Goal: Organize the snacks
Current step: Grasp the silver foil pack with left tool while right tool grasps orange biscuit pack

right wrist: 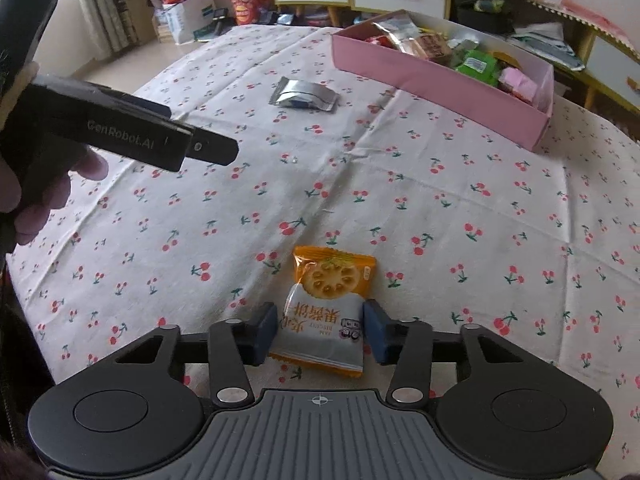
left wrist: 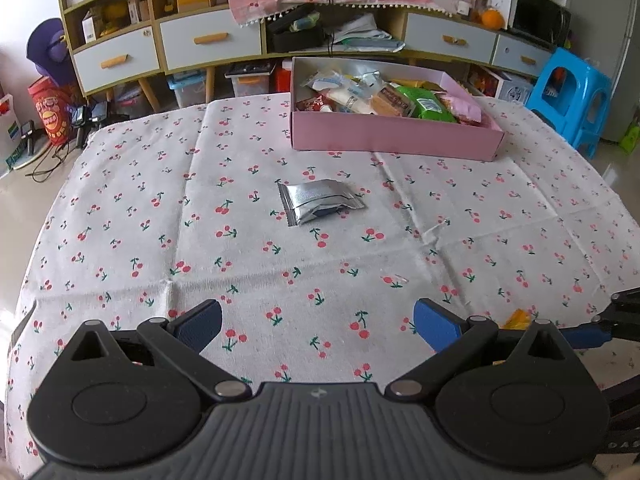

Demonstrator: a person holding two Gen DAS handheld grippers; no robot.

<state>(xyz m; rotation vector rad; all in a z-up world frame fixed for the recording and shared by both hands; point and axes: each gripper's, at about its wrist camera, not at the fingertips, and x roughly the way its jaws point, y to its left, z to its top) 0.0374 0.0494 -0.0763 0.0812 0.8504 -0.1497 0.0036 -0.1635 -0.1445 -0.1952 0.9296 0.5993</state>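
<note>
At the bottom centre of the right wrist view, the right gripper [right wrist: 320,330] straddles an orange-and-white biscuit packet [right wrist: 326,312] lying on the cherry-print tablecloth [right wrist: 400,208], its blue pads [right wrist: 266,330] just beside the wrapper's edges; whether they press it cannot be told. The left gripper [left wrist: 318,322], low in its own frame, stands wide apart over bare cloth. A silver snack pouch [left wrist: 318,201] lies mid-frame, near the pink box [left wrist: 396,136] of snacks at upper right.
</note>
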